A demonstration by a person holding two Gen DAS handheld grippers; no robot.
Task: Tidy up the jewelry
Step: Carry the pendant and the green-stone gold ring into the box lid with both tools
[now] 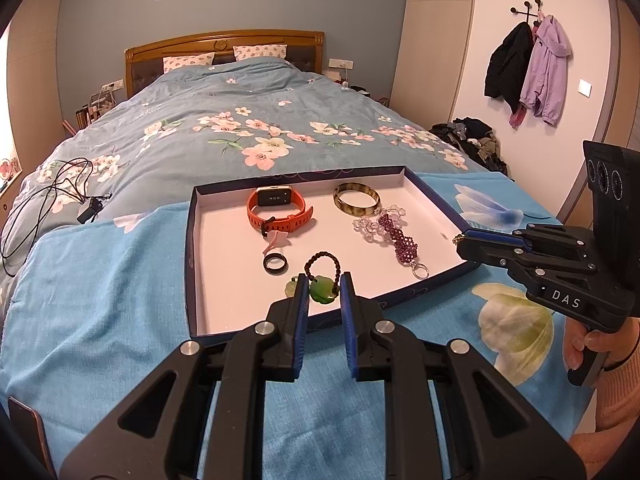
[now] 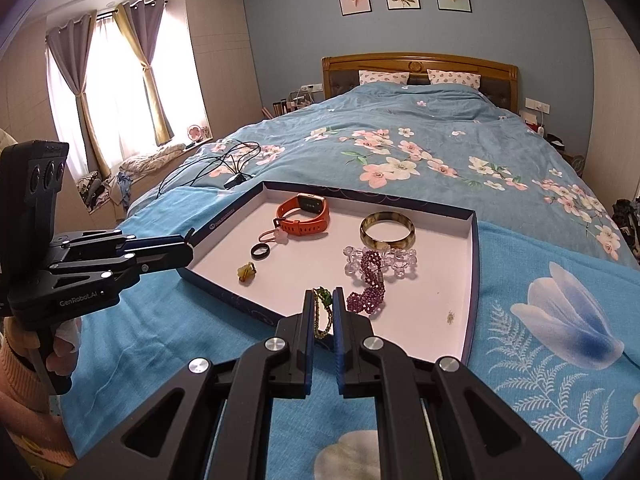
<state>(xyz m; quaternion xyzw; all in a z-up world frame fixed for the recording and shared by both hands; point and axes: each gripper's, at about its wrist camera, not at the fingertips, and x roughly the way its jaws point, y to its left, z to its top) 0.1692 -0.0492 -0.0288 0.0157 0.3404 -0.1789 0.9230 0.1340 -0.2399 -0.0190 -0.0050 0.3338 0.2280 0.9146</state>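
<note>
A dark-rimmed white tray [image 1: 192,264] [image 2: 474,280] lies on the bed. It holds an orange watch [image 1: 278,210] [image 2: 306,216], a brown bangle [image 1: 356,199] [image 2: 387,230], clear beads [image 1: 366,226] [image 2: 400,262], a purple bead bracelet [image 1: 402,240] [image 2: 370,280] and a black ring [image 1: 275,263] [image 2: 260,251]. My left gripper [image 1: 324,286] [image 2: 188,240] is shut on a green pendant with a dark bead cord [image 1: 322,288] at the tray's near edge. My right gripper [image 2: 322,300] [image 1: 460,238] is shut on a thin green-gold chain [image 2: 322,314] over the tray.
A blue flowered cloth [image 1: 100,300] covers the bed's near end, under the tray. A black cable and charger [image 1: 48,196] lie on the quilt at left. A phone [image 1: 28,432] lies at the lower left corner. A small yellow-green trinket [image 2: 247,272] lies in the tray.
</note>
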